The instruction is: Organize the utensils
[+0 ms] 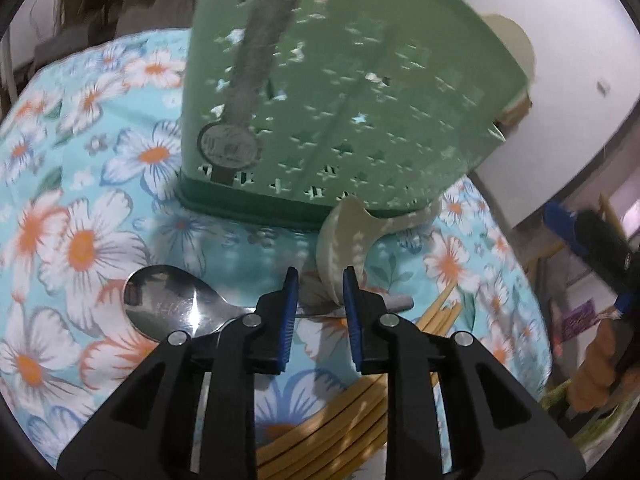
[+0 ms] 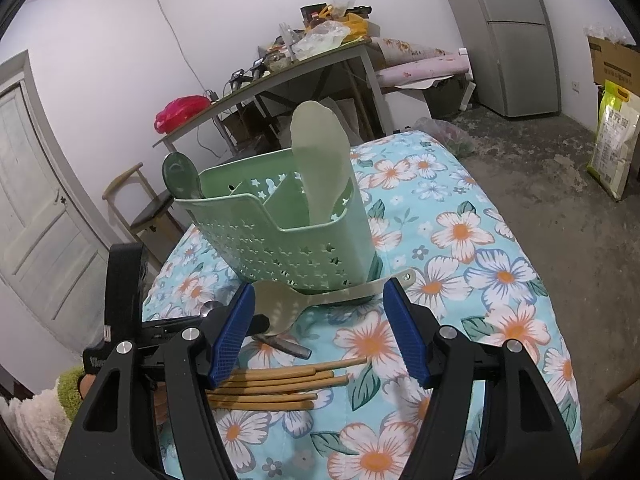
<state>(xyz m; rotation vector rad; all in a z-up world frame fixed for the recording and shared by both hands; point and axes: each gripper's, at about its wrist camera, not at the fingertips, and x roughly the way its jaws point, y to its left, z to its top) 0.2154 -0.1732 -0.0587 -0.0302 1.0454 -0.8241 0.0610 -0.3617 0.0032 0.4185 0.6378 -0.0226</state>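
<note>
Left gripper (image 1: 320,280) slightly parted, empty, over steel spoon (image 1: 168,304); right gripper (image 2: 320,308) wide, empty. Green caddy (image 2: 280,232) near floral tablecloth (image 2: 480,280) edge.

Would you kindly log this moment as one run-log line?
left gripper: open over metal spoon | right gripper: open, empty | green caddy: two utensils inside | loose: beige spatula, chopsticks
</note>
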